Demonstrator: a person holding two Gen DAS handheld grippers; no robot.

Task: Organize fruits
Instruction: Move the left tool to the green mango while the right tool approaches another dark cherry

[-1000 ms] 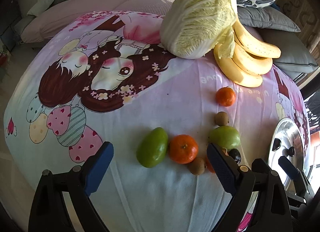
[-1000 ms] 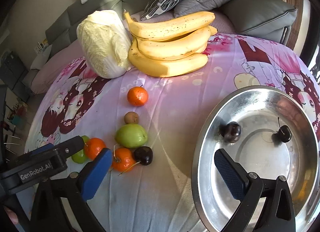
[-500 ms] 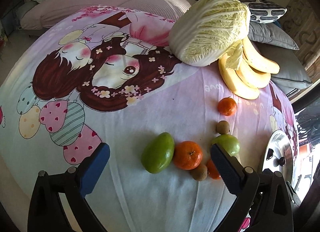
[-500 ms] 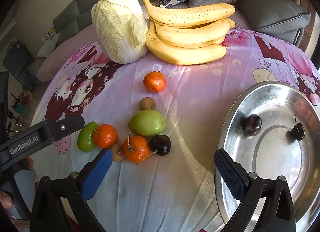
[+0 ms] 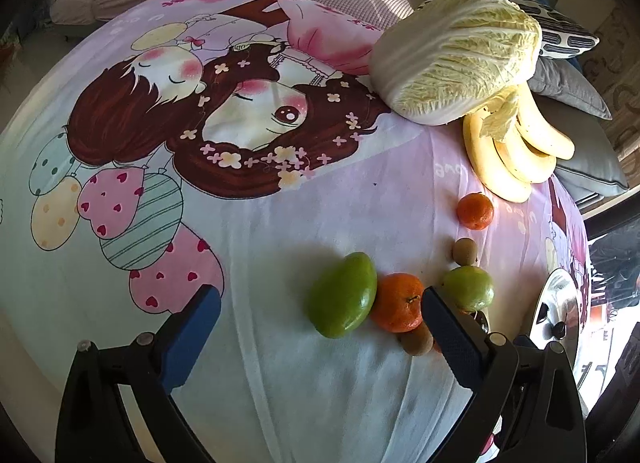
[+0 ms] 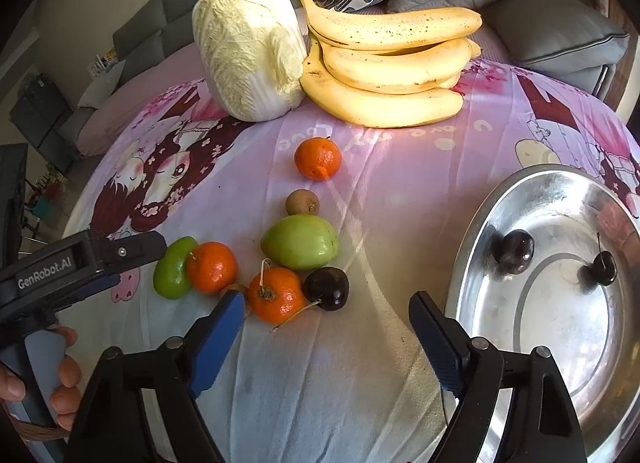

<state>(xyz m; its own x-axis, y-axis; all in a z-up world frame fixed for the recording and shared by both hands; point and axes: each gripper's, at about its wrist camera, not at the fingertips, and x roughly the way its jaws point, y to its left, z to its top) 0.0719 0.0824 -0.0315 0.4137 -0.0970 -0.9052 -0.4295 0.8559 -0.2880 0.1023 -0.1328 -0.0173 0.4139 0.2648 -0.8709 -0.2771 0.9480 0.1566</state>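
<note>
Where the printed cloth wrinkles, a glossy round cherry touches a dimpled tangerine

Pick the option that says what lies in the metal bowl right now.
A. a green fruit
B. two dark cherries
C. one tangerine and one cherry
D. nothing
B: in the right wrist view the metal bowl holds only two dark cherries, while the tangerines and green fruits lie on the cloth outside it.
</note>
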